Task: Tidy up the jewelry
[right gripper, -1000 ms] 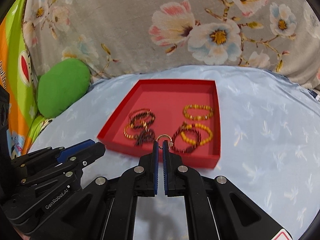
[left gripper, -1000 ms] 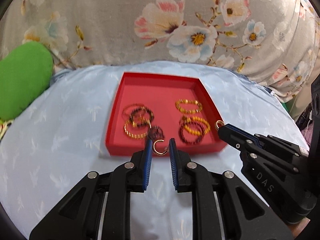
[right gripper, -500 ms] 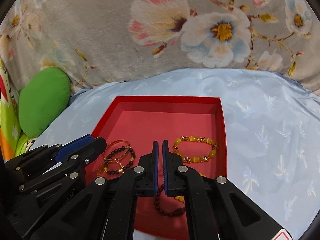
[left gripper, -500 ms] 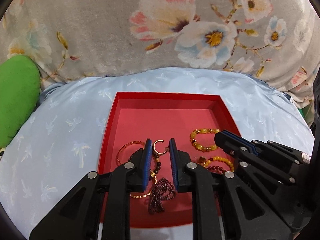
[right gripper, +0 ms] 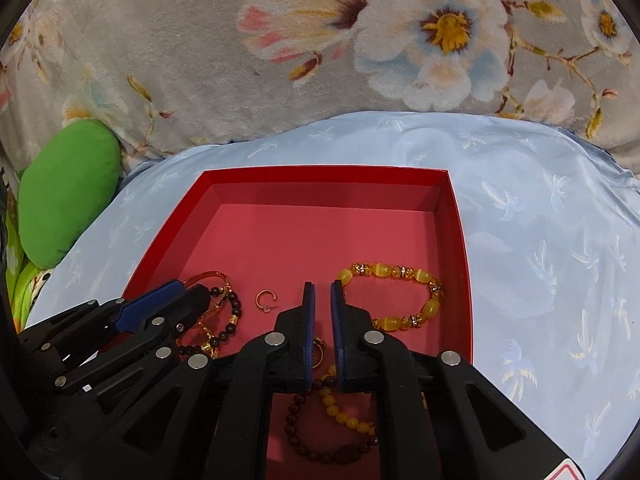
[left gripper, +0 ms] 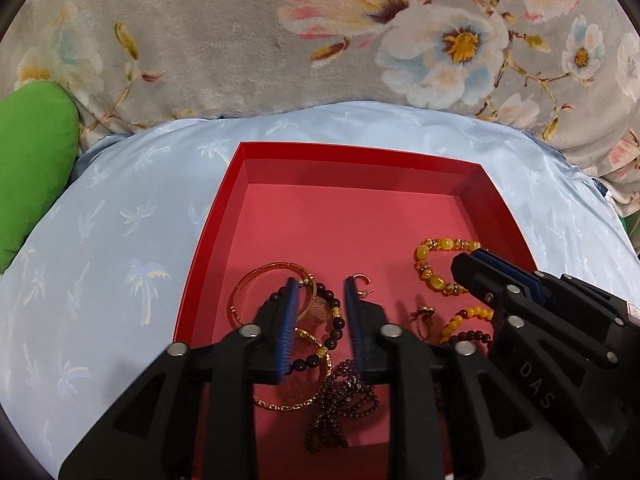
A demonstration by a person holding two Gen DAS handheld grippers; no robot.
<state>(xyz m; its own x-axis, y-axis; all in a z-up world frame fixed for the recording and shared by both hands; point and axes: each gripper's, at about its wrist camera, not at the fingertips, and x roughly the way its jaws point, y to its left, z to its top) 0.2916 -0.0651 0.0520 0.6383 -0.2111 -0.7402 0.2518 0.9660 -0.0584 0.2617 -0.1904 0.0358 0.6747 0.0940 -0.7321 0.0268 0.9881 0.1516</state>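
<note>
A red tray (left gripper: 360, 168) (right gripper: 320, 184) on a pale blue cloth holds several bracelets. My left gripper (left gripper: 320, 284) is open over the tray's left bracelets (left gripper: 276, 300); a small gold hoop earring (left gripper: 362, 284) (right gripper: 266, 300) lies on the tray floor by its right fingertip. My right gripper (right gripper: 322, 288) (left gripper: 472, 264) is slightly open and empty; a gold ring (left gripper: 424, 318) (right gripper: 318, 350) lies on the floor under it. A yellow bead bracelet (right gripper: 392, 296) (left gripper: 440, 268) lies to its right.
A dark red bead string (left gripper: 340, 404) and a red and yellow bracelet pair (right gripper: 332, 424) lie at the tray's near end. A floral blanket (left gripper: 320, 40) rises behind. A green cushion (left gripper: 28, 168) sits at the left.
Both grippers moved forward over the tray. The left opened and the hoop earring now lies on the tray floor. The right opened slightly and the ring lies below it.
</note>
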